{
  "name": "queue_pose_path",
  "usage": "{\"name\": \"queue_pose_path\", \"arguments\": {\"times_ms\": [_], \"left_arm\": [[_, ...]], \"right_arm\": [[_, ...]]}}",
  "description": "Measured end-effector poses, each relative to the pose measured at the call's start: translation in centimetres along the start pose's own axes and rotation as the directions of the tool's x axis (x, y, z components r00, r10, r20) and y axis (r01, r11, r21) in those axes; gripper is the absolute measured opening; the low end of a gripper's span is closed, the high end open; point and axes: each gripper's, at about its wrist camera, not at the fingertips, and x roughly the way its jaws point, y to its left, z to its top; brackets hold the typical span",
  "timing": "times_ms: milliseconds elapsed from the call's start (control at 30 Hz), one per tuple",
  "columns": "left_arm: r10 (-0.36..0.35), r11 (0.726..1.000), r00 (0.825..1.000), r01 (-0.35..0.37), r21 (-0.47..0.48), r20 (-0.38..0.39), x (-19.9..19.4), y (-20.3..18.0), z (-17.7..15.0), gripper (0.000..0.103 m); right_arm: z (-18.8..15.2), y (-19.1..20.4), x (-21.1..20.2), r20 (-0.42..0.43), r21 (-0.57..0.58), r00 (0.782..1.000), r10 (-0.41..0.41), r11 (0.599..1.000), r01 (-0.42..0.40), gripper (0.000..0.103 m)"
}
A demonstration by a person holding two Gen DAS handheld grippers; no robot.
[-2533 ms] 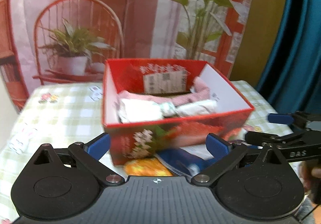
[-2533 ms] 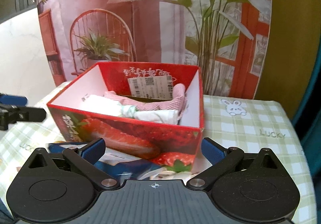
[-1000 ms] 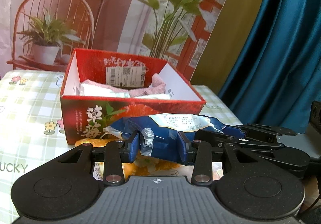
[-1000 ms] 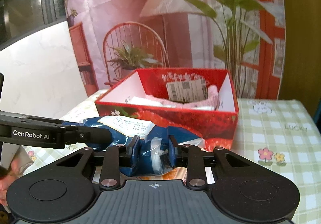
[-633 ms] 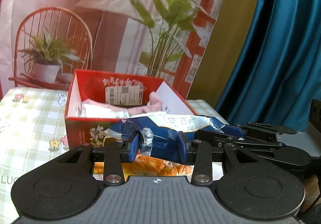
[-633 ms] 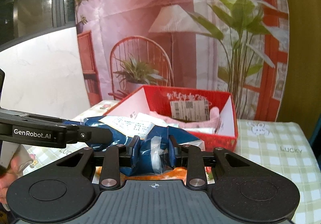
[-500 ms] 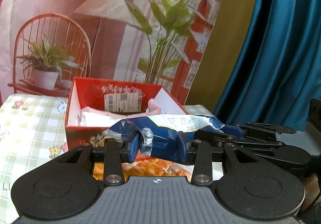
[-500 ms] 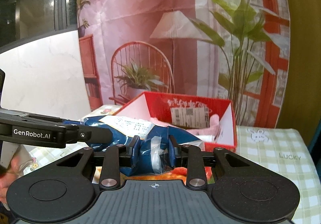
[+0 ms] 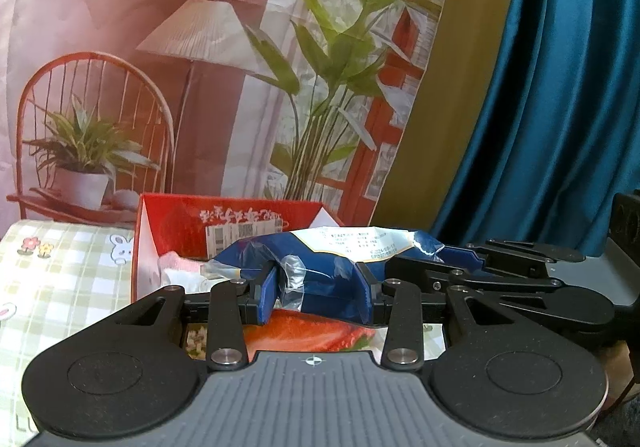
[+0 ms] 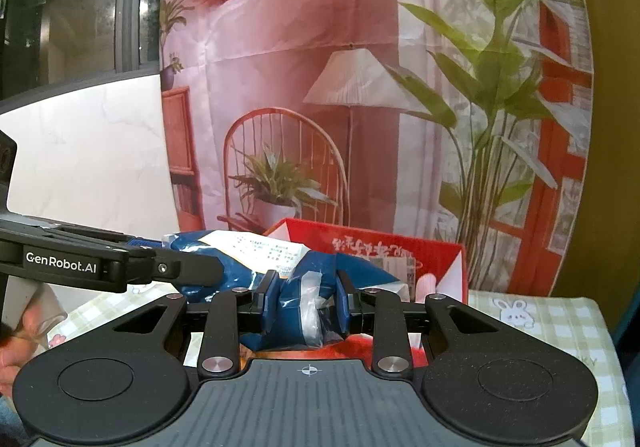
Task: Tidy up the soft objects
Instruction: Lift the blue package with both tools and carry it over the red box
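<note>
Both grippers are clamped on one blue snack bag point(image 9: 320, 279), which hangs between them: the left gripper point(image 9: 318, 293) pinches the bag's near-left end, and the right gripper point(image 10: 306, 305) pinches the other end. Compared with a second ago, the bag has risen. Then it hung in front of the lower wall of the red box point(image 9: 176, 223); now it sits level with the box's rim, and the far inner wall shows above it. The grip of both pairs of jaws has not changed. The bag has been lifted clear of the checked tablecloth point(image 9: 60, 279) and appears high enough to pass over the near wall. The likely next step is to carry it forward over the folded cloths point(image 9: 176, 267) already in the box and release it there.
</note>
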Motion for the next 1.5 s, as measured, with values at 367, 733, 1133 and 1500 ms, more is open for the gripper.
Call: {"name": "queue_pose_path", "arguments": {"times_ms": [367, 733, 1133, 1500], "left_arm": [[-0.016, 1.0, 1.0, 0.016, -0.009, -0.017, 3.8, 1.4, 3.3, 0.042], [-0.016, 0.999, 0.997, 0.013, -0.038, -0.08, 10.2, 5.5, 5.5, 0.042], [0.007, 0.998, 0.98, -0.018, -0.055, -0.198, 17.3, 7.9, 5.6, 0.042], [0.057, 0.993, 0.941, -0.088, -0.08, -0.335, 21.8, 9.7, 4.2, 0.043]], "right_arm": [[3.2, -2.2, 3.7, -0.006, -0.01, 1.0, 0.012, 1.0, -0.012, 0.027], [5.3, -5.2, 11.0, -0.092, -0.007, 0.996, 0.014, 1.0, -0.014, 0.026], [4.2, -8.2, 18.1, -0.205, 0.036, 0.979, 0.007, 0.999, 0.001, 0.026], [2.3, -10.0, 23.7, -0.378, 0.108, 0.925, 0.026, 0.994, 0.016, 0.026]]}}
